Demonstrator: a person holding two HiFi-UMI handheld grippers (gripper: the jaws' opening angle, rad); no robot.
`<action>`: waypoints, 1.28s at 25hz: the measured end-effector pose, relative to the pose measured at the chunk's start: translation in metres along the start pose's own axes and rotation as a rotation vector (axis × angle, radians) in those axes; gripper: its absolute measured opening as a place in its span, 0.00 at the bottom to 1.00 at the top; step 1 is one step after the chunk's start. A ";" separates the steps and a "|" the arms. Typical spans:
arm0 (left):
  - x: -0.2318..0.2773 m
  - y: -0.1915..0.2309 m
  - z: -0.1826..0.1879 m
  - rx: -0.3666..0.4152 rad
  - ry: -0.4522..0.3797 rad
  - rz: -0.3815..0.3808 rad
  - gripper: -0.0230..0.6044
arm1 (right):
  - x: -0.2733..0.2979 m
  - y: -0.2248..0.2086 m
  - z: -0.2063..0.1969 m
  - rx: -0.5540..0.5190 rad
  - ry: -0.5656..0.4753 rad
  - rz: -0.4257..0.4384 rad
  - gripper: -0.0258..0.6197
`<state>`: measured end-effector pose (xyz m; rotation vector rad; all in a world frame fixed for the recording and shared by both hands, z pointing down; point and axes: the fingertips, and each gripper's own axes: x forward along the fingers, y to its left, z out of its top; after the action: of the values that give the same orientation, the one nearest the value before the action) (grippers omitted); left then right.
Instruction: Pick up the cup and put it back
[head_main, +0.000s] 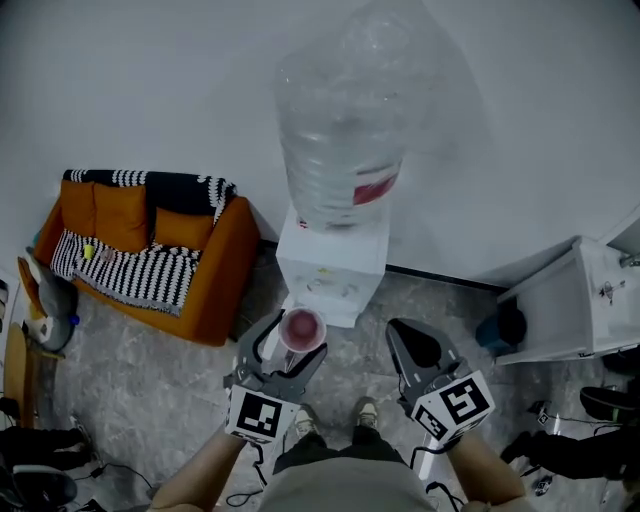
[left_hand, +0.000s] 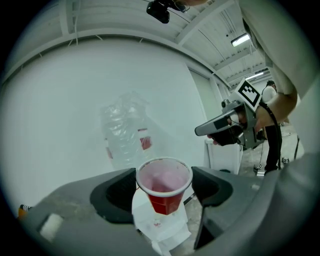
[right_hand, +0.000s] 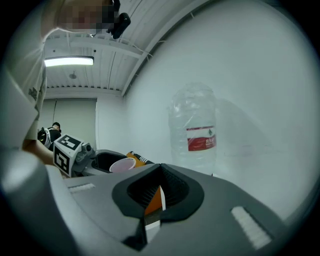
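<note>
A red plastic cup (head_main: 302, 330) with a pale inside sits upright between the jaws of my left gripper (head_main: 297, 338), which is shut on it just below the rim. In the left gripper view the cup (left_hand: 164, 186) hangs in front of the white water dispenser (left_hand: 160, 225). My right gripper (head_main: 411, 338) is level with it to the right, jaws shut and empty; its tips (right_hand: 160, 172) meet in its own view. The cup (right_hand: 121, 165) and left gripper (right_hand: 75, 152) show at the left there.
The dispenser (head_main: 332, 265) carries a large clear bottle (head_main: 345, 120) against a white wall. An orange sofa (head_main: 150, 250) with striped covers stands at the left, a white cabinet (head_main: 570, 300) at the right. The person's feet stand on the grey stone floor (head_main: 330, 420).
</note>
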<state>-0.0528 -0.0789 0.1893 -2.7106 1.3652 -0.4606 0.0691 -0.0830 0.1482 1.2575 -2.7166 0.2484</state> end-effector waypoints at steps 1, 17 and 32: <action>0.008 -0.001 -0.012 0.000 0.014 -0.006 0.61 | 0.004 -0.006 -0.007 0.010 0.012 -0.004 0.04; 0.127 -0.005 -0.231 -0.048 0.217 0.000 0.61 | 0.078 -0.081 -0.133 0.104 0.060 -0.060 0.04; 0.220 -0.041 -0.385 -0.123 0.276 -0.047 0.61 | 0.117 -0.099 -0.272 0.113 0.145 -0.032 0.04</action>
<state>-0.0123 -0.2019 0.6150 -2.8691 1.4364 -0.8067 0.0848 -0.1763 0.4455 1.2567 -2.5897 0.4767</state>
